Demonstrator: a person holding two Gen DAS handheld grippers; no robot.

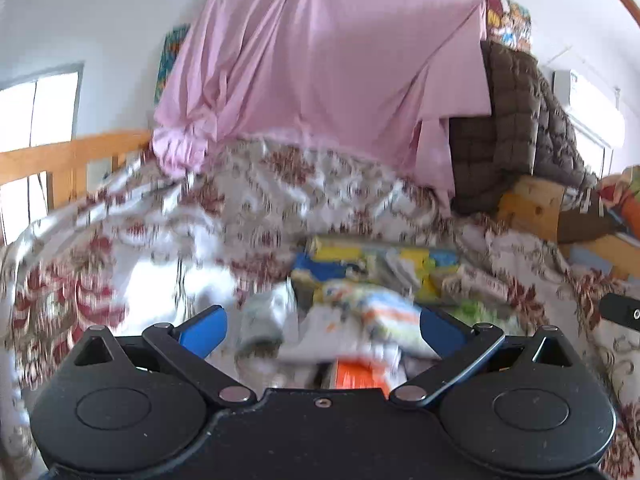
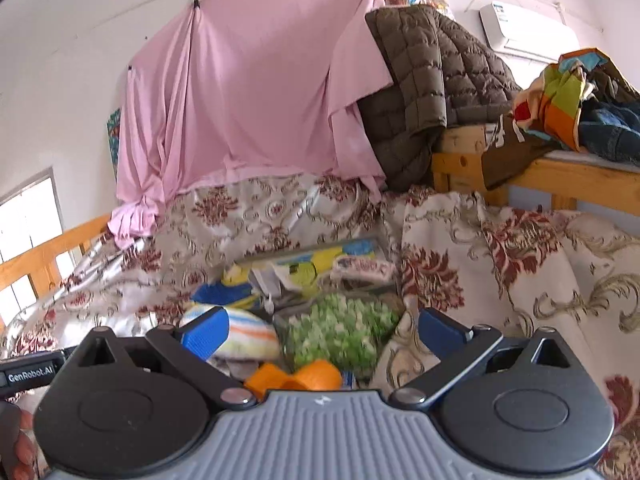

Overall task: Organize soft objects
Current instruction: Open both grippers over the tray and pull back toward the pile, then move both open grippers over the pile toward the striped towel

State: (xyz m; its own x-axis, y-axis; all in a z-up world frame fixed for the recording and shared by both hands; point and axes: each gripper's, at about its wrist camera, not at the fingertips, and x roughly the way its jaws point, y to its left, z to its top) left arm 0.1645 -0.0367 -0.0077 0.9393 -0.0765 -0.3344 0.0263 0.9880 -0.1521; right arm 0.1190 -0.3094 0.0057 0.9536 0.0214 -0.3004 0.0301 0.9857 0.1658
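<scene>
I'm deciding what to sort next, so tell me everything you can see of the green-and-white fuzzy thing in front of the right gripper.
The green-and-white fuzzy item looks like a plush or chenille piece, mottled bright green with pale flecks, lying in a bunched heap on the floral bedspread. It sits between the open fingers of the right gripper, not gripped. A striped soft item lies at its left, an orange piece just in front. Its shape is unclear; the picture is slightly blurred.

Left gripper black-bodied, blue fingertip pads, silver pivot screws, right gripper alike (grey ribbed plate nearest the camera)
</scene>
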